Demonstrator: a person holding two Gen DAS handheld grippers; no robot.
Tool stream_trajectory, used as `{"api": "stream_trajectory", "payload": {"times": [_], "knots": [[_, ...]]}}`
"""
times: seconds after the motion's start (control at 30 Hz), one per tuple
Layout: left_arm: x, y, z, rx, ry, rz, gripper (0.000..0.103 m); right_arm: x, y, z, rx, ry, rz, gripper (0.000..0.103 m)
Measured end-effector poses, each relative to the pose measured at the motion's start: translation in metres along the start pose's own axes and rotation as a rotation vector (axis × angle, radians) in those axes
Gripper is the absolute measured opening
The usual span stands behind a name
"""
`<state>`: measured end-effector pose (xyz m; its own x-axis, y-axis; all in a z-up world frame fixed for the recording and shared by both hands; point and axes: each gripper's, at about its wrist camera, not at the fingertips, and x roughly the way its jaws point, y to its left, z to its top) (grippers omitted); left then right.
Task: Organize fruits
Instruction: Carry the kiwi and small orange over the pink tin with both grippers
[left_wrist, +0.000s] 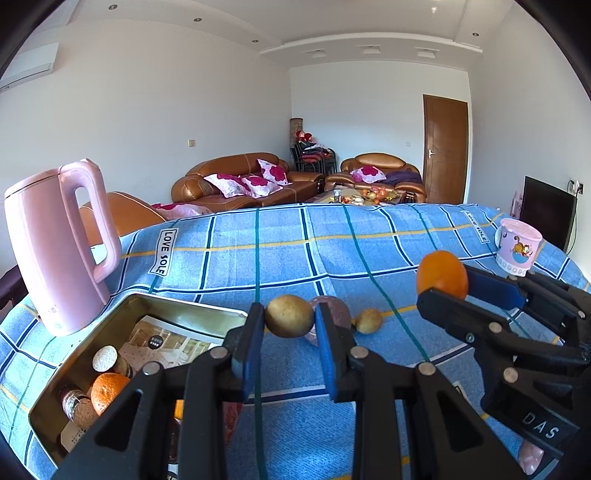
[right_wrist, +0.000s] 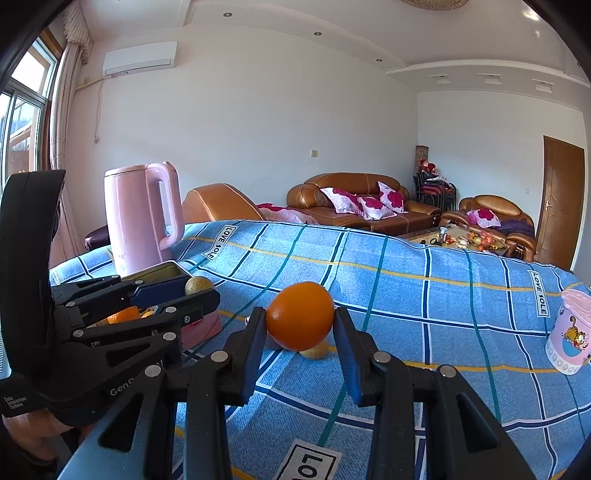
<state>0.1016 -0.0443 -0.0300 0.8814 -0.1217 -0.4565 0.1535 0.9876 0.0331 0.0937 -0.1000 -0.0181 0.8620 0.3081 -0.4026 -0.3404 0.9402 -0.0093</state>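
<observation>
My left gripper (left_wrist: 289, 317) is shut on a small yellow-brown fruit (left_wrist: 290, 316) and holds it above the blue checked cloth, just right of the metal tin (left_wrist: 192, 308). The tin holds an orange (left_wrist: 108, 391), a brown-white fruit (left_wrist: 105, 359) and other items. My right gripper (right_wrist: 300, 323) is shut on an orange (right_wrist: 300, 321), raised above the cloth; it also shows in the left wrist view (left_wrist: 442, 274). A second small yellow fruit (left_wrist: 368, 320) and a pinkish object (left_wrist: 334, 312) lie on the cloth behind the left gripper.
A pink kettle (left_wrist: 59, 247) stands at the tin's far left corner. A pink cartoon mug (left_wrist: 517, 245) stands at the table's right edge. The blue checked cloth (left_wrist: 280, 254) covers the table. Sofas and a door stand beyond.
</observation>
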Motion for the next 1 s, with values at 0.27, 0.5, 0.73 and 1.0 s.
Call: {"api": "stream_trajectory", "payload": {"times": [0.27,0.5,0.73,1.0], "knots": [[-0.014,0.008,-0.003,0.001,-0.015,0.012,0.030,0.009,0.017,0.002,-0.018,0.035,0.037,0.039],[-0.020,0.031,-0.001,-0.036,0.012,0.027,0.030,0.018,0.035,0.009,-0.037,0.051,0.081,0.039],[-0.026,0.064,0.002,-0.090,0.044,0.062,0.030,0.026,0.056,0.016,-0.065,0.056,0.122,0.039],[-0.028,0.108,-0.001,-0.154,0.088,0.113,0.030,0.031,0.076,0.023,-0.083,0.054,0.166,0.039]]}}
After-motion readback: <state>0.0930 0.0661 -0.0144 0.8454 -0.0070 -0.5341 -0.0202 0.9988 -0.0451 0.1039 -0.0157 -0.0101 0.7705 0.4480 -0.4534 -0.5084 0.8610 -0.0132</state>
